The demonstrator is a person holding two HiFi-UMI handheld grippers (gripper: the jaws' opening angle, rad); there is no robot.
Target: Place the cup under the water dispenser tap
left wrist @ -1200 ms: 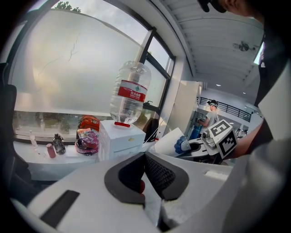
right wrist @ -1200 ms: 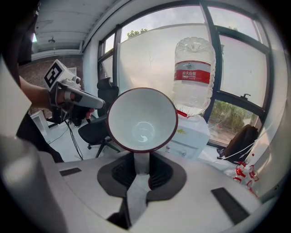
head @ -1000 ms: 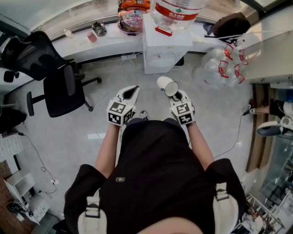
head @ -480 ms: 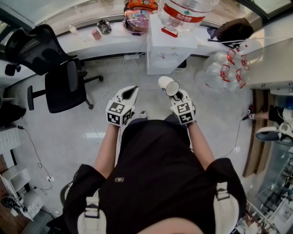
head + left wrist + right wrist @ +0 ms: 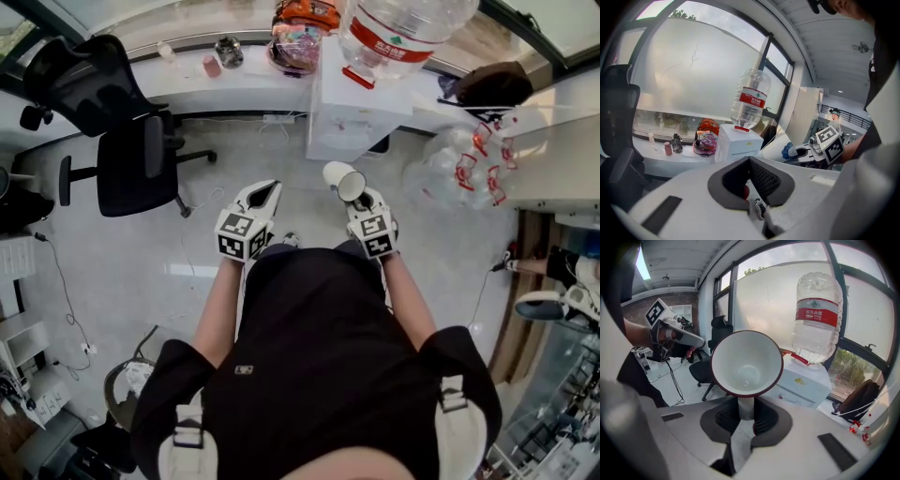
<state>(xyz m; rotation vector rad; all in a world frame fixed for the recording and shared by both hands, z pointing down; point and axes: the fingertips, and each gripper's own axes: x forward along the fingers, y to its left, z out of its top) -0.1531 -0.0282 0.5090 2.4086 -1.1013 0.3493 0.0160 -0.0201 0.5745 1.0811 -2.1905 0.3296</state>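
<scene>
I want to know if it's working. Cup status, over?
Right gripper shut on cup handle, cup empty, tipped sideways. Left gripper shut, holding nothing. Cup not yet at water dispenser; nothing between them.

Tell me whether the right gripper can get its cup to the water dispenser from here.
Probably yes. The right gripper is shut on the cup, and only bare floor lies between it and the water dispenser; the office chair stands off to the left.
</scene>
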